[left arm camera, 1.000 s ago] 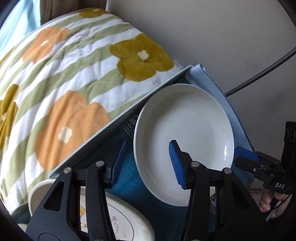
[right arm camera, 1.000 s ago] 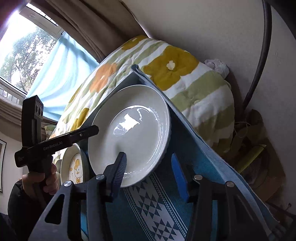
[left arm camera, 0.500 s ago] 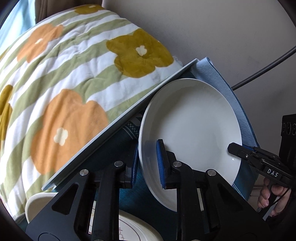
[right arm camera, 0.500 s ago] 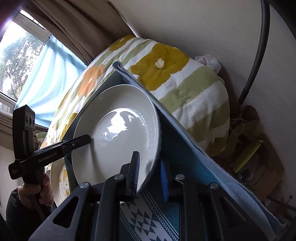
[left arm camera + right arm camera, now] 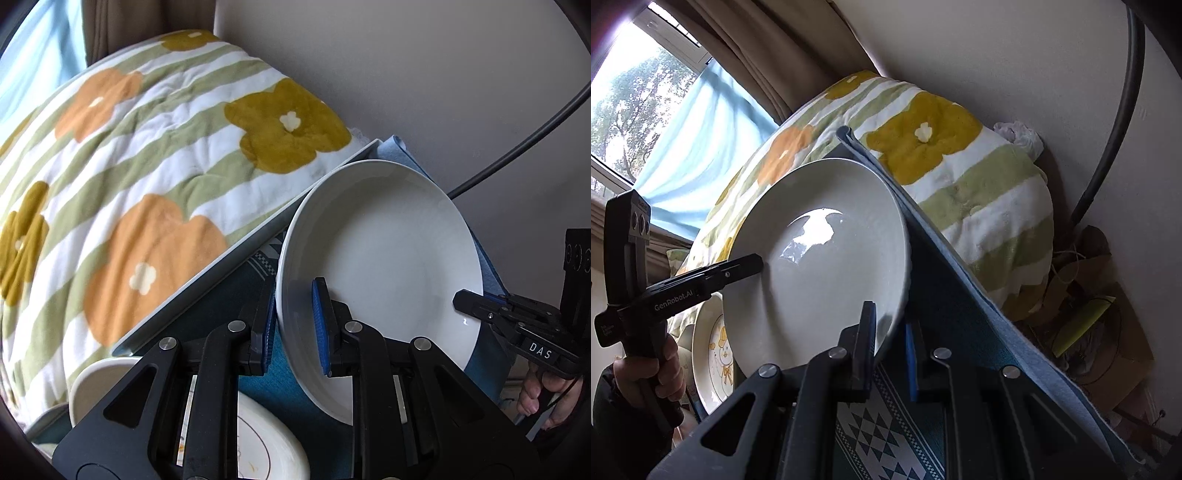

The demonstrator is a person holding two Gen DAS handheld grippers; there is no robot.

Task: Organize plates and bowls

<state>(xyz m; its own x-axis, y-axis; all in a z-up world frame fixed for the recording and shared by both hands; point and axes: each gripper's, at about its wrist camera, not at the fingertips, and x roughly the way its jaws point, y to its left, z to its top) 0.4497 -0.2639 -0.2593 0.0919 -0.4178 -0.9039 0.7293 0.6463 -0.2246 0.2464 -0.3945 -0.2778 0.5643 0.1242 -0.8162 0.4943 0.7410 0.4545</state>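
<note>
Since a second ago both pairs of tongs have closed from open onto opposite rims of the round white ceramic plate, which the left gripper and right gripper now clamp, tilted, above the teal patterned cloth. Just beside it lies a cream plate printed with a cartoon duck. A green-striped flowered quilt borders the surface, with a beige wall, a black cable and a curtained window beyond.

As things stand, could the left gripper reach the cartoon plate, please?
Probably not yet: the left gripper is shut on the white plate's rim, as is the right gripper. The cartoon plate lies unobstructed below.
</note>
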